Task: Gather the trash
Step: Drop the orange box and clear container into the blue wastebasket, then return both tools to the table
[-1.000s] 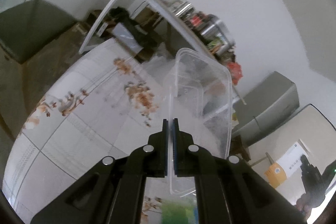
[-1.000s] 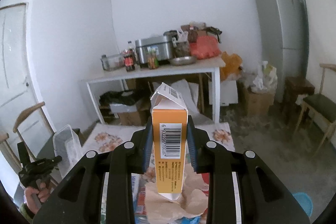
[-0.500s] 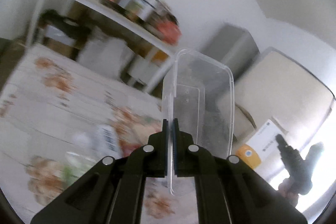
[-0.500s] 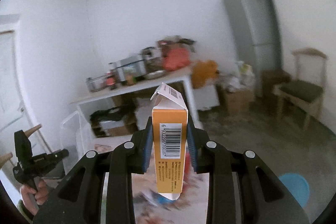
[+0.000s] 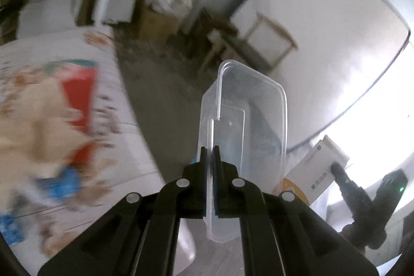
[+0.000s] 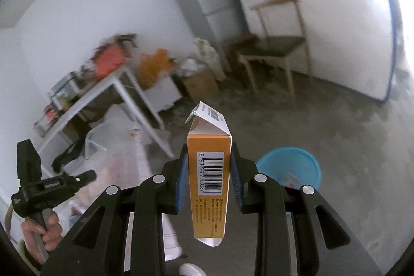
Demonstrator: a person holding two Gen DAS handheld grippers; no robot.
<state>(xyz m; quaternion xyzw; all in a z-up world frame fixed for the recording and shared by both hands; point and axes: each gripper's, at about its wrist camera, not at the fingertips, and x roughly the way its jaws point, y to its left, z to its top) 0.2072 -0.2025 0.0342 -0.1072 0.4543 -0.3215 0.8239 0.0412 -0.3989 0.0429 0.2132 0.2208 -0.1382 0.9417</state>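
Orange cardboard fills the right gripper point(image 6: 209, 173): its blue pads are clamped on both sides of a small box point(image 6: 209, 188) with a barcode, whose top flap hangs torn open. The left gripper point(image 5: 209, 172) is pinched tight on the thin wall of a clear plastic tub point(image 5: 244, 136), which stands on edge above the jaws. A blue bin point(image 6: 289, 168) sits on the bare concrete floor just beyond the box, and I take that as where both pieces belong. More litter, blurred, lies on the flowered tablecloth point(image 5: 124, 105) at the left. To do the drop well, I'd bring each piece right over the bin's mouth before letting go. The tub is light and held only by its edge, so it may tip or bounce off the rim; lower it first, one hand at a time.
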